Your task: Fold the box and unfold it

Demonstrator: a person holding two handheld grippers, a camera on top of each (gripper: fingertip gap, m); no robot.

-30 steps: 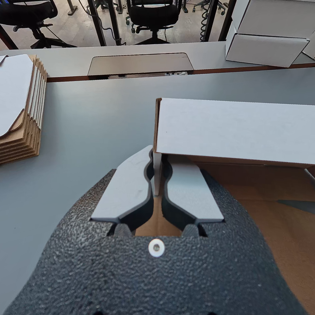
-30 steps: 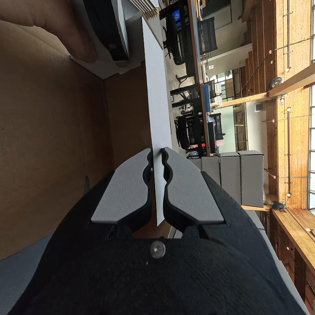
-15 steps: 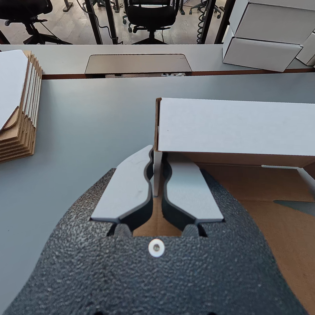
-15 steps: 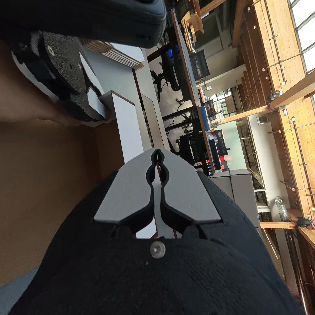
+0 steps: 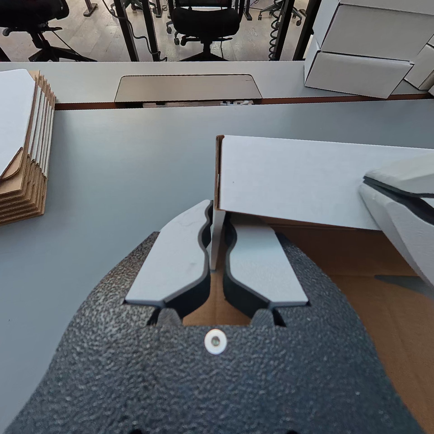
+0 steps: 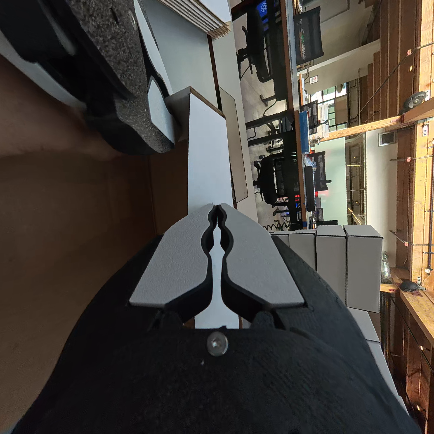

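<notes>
My left claw (image 5: 216,231) is pinched narrow on the box's (image 5: 291,180) upright end flap (image 5: 215,237), which stands edge-on between the two grey fingers (image 5: 178,253); I judge this grip keeps the corner square while the long white wall leans in over the brown floor panel (image 5: 352,293). In the left wrist view the box lies on the grey bench (image 5: 122,169) from centre toward 3 o'clock, and my right claw (image 5: 399,199) enters at 3 o'clock, resting against that long wall. In the right wrist view my right claw (image 6: 217,207) has its tips drawn together with the white wall (image 6: 206,150) running behind and beneath them; whether it pinches the wall's edge or merely presses on it I cannot tell. The left claw (image 6: 162,112) appears there at 11 o'clock, at the far corner. One box is being worked, held at both ends, presumably so the wall folds evenly. One stack of flat blanks (image 5: 23,150) lies at 9 o'clock, with at least seven layers showing at its edge. At least three folded white boxes (image 5: 357,54) sit at 1 o'clock on the further bench; the right wrist view shows four (image 6: 328,258) in a row. Two office chairs (image 5: 204,21) stand at 12 o'clock.
</notes>
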